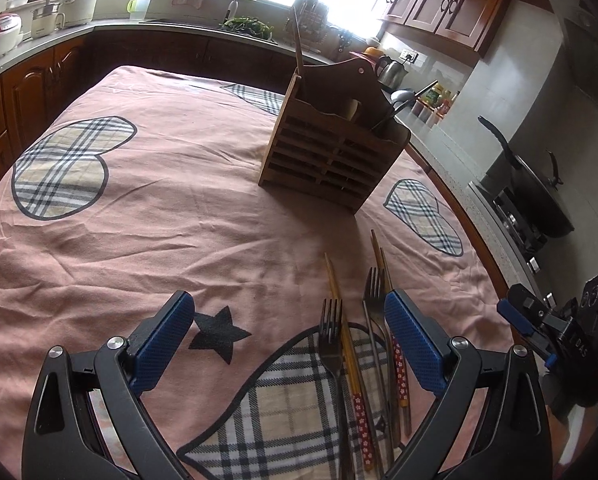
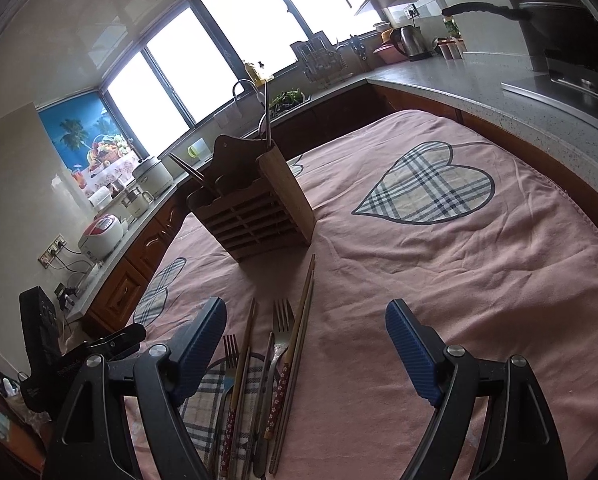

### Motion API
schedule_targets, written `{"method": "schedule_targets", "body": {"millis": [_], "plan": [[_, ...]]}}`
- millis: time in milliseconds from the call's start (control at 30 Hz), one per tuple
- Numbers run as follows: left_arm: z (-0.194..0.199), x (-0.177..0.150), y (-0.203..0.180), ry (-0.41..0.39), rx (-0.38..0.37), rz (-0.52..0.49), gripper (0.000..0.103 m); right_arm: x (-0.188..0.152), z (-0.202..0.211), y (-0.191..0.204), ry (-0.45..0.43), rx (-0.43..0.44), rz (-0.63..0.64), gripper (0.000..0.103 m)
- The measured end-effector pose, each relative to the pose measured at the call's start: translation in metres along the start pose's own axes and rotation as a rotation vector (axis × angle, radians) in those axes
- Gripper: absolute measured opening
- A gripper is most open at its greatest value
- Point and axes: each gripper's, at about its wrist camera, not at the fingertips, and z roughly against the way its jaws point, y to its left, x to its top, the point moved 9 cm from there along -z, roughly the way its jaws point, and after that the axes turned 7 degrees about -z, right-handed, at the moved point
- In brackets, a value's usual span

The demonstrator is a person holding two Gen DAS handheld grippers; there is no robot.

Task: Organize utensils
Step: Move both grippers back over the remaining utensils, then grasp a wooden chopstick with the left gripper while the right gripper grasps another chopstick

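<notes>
While both grippers stand wide, empty | left gripper (image 1: pixel 287 322), right gripper (image 2: pixel 305 326) | forks (image 1: pixel 331 332), chopsticks (image 2: pixel 299 320) on desk between/beside fingers, handles cut off below | wooden caddy (image 1: pixel 331 148) ahead, contents obscured.

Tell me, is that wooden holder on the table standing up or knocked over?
Standing upright. The wooden holder rests flat on the pink tablecloth, open top upward, with a few utensil handles sticking out above it.
</notes>
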Motion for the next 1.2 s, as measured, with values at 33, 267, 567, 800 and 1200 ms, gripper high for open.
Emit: {"method": "schedule_targets", "body": {"millis": [33,267,567,800,1200], "plan": [[-0.004,0.0,-0.002,0.011,-0.001,-0.009,0.098,0.001,-0.003,-0.001,0.008,-0.003,-0.001,0.083],[-0.032,0.004,-0.018,0.061,0.006,-0.076,0.094,0.005,-0.038,-0.004,0.102,-0.021,-0.001,0.08],[-0.074,0.011,-0.041,0.158,-0.005,-0.177,0.07,0.025,-0.091,-0.001,0.181,-0.036,0.02,0.042],[-0.105,0.008,-0.052,0.248,-0.011,-0.244,0.05,0.03,-0.138,0.002,0.269,-0.069,0.062,0.032],[-0.125,0.003,-0.041,0.294,-0.05,-0.232,0.01,0.009,-0.189,0.002,0.379,-0.16,0.193,0.016]]}}
